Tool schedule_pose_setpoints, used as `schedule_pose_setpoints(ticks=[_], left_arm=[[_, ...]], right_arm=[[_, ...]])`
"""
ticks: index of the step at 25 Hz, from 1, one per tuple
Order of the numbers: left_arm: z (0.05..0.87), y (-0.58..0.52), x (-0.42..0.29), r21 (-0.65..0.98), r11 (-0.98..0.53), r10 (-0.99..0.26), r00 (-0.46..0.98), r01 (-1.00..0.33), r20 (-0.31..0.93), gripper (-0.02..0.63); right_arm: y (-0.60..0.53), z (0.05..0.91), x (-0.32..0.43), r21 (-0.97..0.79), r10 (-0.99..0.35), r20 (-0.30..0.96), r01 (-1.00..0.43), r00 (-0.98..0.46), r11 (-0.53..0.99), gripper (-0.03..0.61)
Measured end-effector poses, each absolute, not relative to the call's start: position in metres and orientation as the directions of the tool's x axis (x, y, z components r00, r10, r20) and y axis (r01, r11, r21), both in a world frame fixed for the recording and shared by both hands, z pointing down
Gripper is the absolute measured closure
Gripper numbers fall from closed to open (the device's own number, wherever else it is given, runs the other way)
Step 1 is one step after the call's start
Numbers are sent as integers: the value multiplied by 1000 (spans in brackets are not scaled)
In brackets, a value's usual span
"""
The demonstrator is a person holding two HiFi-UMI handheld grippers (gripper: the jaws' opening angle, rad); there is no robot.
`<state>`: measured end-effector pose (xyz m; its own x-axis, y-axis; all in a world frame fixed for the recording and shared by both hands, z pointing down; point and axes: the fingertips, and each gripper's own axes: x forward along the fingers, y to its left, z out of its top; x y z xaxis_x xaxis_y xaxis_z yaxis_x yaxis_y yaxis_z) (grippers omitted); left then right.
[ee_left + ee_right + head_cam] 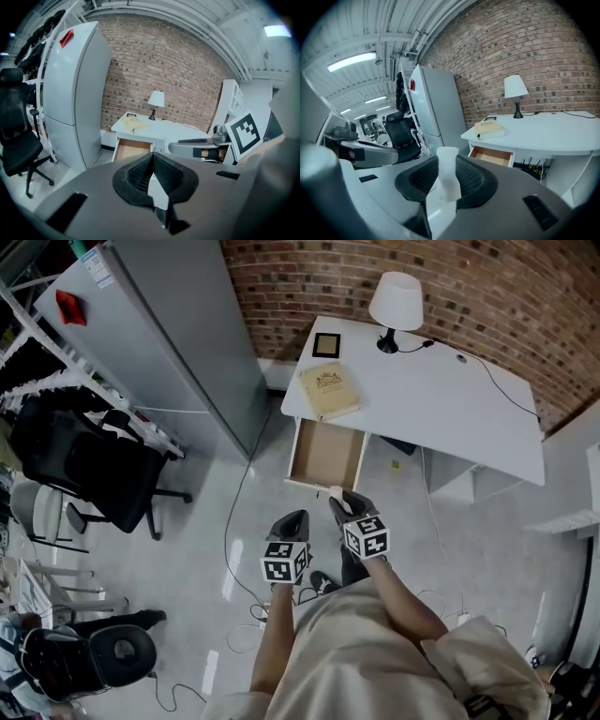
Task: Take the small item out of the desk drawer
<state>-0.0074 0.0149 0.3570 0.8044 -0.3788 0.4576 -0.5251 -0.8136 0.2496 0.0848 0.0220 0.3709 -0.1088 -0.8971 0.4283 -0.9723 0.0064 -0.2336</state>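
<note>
Small white item (445, 183), the object of the task, sat pinched in the right claw (447, 164), whose jaws were closed on it from both sides. It stood upright between the pads, its long axis running along the claw and its top end poking past the tips. From the head view the item (335, 491) hung at the front lip of the open drawer (323, 454), clear of the compartment, whose brown bottom looked bare. The left claw (152, 157) was held just beside and slightly behind the right, tips together and nothing between them. The right hand was thus the nearer of the two to the drawer, which lay straight ahead of it under the white tabletop (441, 399), where a book (329, 391) and a lamp (395, 304) stood against the brick wall. The removal appeared all but done. Any next move would likely turn on carrying the item back from the drawer's mouth, or up to the tabletop above it, without loosening the thin, light piece from the pads.
</note>
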Motion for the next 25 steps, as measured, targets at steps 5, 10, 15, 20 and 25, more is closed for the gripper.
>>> schedule_pose_setpoints(ticks=[5, 10, 15, 20, 25], left_arm=[[358, 17, -8, 249, -814, -378, 805, -524, 458, 598], [367, 21, -9, 255, -823, -348, 805, -508, 480, 598], [365, 19, -17, 249, -822, -356, 803, -512, 478, 598], [365, 23, -19, 242, -825, -355, 802, -511, 480, 597], [363, 23, -22, 239, -823, -362, 800, -515, 478, 597]], right_arm=[[22, 371, 81, -231, -897, 424, -973, -126, 27, 440], [23, 379, 75, -266, -887, 433, -963, -161, 44, 440], [23, 381, 71, -276, -887, 432, -960, -164, 43, 440], [25, 376, 75, -278, -895, 422, -960, -147, 27, 440], [27, 375, 76, -264, -899, 418, -964, -132, 18, 440]])
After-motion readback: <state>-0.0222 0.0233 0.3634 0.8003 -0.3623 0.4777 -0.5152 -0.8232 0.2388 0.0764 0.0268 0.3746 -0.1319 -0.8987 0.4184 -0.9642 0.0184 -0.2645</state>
